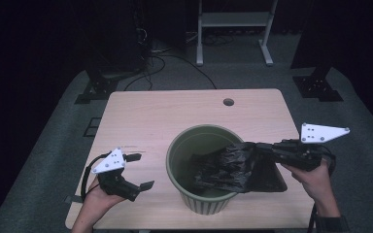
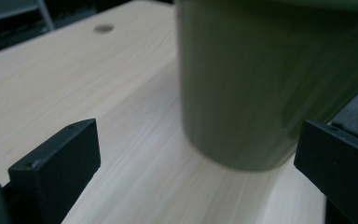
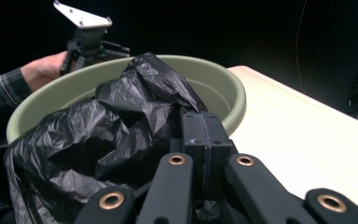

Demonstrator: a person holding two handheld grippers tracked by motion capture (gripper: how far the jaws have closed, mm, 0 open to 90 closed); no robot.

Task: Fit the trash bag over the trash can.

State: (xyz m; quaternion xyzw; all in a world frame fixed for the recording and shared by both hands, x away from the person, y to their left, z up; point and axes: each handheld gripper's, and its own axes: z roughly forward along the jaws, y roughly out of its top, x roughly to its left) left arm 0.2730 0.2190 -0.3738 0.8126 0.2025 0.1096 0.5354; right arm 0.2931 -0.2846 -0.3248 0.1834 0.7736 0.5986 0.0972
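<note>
An olive-green round bin [image 1: 177, 148] stands on the near middle of the wooden table [image 1: 141, 114]. A crumpled black plastic bag [image 1: 226, 167] hangs over the bin's right rim and partly inside it. My right gripper [image 1: 252, 146] is shut on the bag at that rim; in the right gripper view its jaws [image 3: 206, 133] pinch the black bag [image 3: 121, 121] in front of the bin [image 3: 223, 93]. My left gripper [image 1: 138, 170] is open, low on the table just left of the bin. In the left gripper view its jaws flank the bin's wall [image 2: 261, 84].
A round cable hole [image 1: 228, 102] sits near the table's far edge. Beyond the table are a white frame stand [image 1: 233, 29], loose cables [image 1: 160, 58] and dark stand feet on grey floor.
</note>
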